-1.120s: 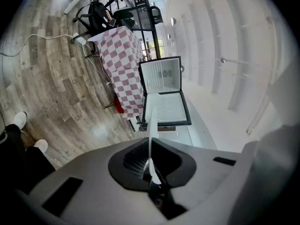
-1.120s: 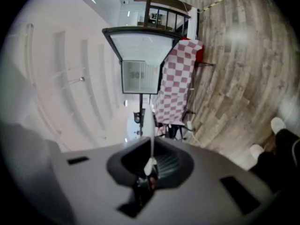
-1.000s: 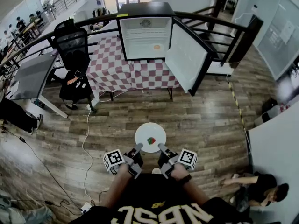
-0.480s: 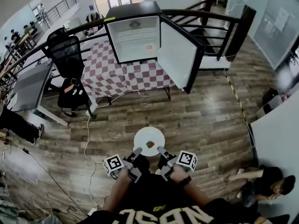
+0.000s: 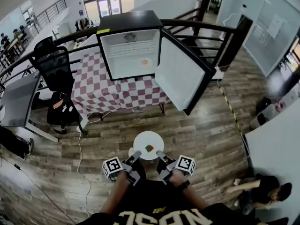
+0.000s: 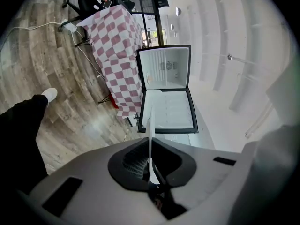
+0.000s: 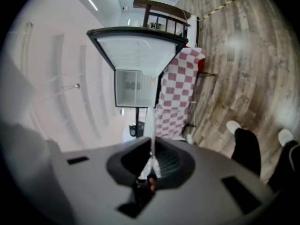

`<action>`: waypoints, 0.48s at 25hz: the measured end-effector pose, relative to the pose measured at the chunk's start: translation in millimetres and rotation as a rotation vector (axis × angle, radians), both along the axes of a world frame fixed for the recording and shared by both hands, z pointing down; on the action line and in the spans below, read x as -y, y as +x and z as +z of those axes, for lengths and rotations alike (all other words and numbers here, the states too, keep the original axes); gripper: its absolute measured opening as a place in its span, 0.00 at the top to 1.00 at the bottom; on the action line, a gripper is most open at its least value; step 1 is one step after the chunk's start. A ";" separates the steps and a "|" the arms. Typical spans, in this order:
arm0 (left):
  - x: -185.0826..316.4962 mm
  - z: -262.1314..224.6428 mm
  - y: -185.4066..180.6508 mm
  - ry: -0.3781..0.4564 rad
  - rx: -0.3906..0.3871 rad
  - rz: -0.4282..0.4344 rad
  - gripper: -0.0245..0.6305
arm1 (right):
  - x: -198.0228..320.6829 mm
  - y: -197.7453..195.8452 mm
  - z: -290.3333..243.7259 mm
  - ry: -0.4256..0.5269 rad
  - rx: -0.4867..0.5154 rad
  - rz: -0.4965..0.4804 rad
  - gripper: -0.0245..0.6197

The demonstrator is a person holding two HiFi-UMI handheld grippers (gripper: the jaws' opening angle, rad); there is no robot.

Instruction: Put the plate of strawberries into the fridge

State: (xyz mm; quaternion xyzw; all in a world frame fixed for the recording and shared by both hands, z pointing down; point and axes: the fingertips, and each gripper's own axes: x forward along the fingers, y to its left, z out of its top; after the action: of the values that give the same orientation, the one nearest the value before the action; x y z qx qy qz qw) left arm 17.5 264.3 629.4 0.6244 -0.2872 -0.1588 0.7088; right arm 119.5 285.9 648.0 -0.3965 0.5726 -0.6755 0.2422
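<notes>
A white plate (image 5: 146,139) carrying a few strawberries (image 5: 150,148) is held level in front of me, above the wooden floor. My left gripper (image 5: 135,155) is shut on the plate's near left rim and my right gripper (image 5: 159,154) is shut on its near right rim. In the left gripper view the plate (image 6: 150,130) shows edge-on, pinched in the left gripper (image 6: 151,172). In the right gripper view the plate (image 7: 150,125) likewise sits pinched in the right gripper (image 7: 150,170). The black mini fridge (image 5: 129,53) stands ahead on a table, with its door (image 5: 180,74) swung open to the right.
The fridge sits on a table with a red-and-white checked cloth (image 5: 117,92). A black office chair (image 5: 54,64) and a grey desk (image 5: 16,97) stand to the left. A black railing (image 5: 220,29) runs behind. A person (image 5: 262,193) sits on the floor at lower right.
The fridge and table have come closer and lower in the head view. Both grippers still hold the plate the same way.
</notes>
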 end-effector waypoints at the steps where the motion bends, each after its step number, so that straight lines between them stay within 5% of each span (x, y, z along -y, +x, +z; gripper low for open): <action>1: 21.1 -0.9 -1.8 0.003 0.003 0.006 0.91 | 20.1 -1.6 -1.4 -0.001 0.001 0.009 0.91; 12: 199.9 -18.9 -54.0 0.039 0.010 0.022 0.91 | 200.0 -51.2 -23.6 0.033 -0.043 0.100 0.91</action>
State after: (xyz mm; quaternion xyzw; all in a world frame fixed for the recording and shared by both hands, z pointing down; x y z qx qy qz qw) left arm -36.5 64.4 610.5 0.6420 -0.2805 -0.1536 0.6969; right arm 68.3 85.9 624.4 -0.4349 0.5684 -0.6443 0.2697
